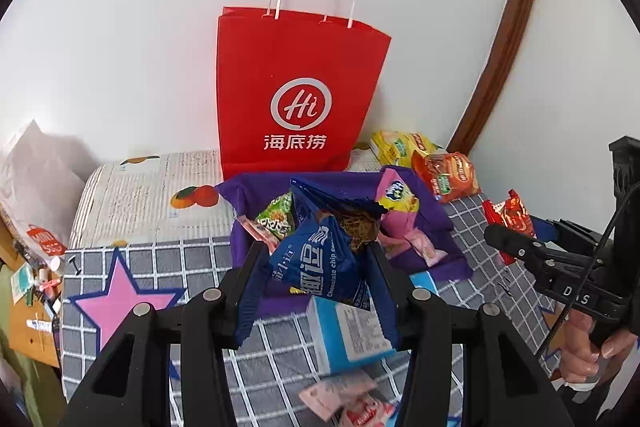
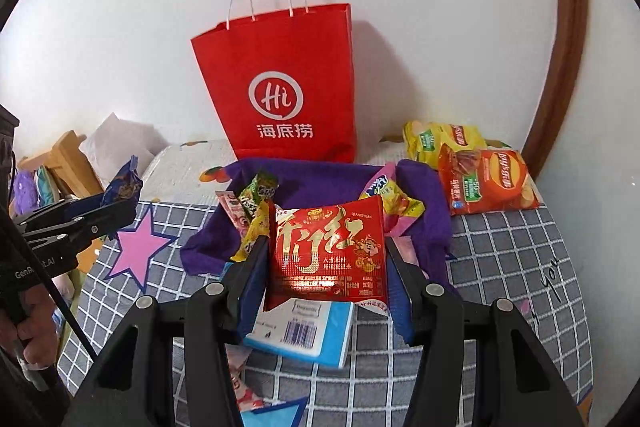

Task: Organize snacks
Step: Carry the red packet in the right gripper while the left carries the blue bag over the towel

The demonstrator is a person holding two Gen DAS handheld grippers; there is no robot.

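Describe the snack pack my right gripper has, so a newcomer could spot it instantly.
Start at the tall red paper bag against the wall; the purple fabric bin sits right in front of it. Nearer the camera than that bin, the right gripper pinches a flat shiny red foil packet, the only one with big gold calligraphy.

Glossy foil red packet, matt paper bag

My two wrist cameras look forward along their fingers, close over the bed. Both face the red bag and purple bin ahead.
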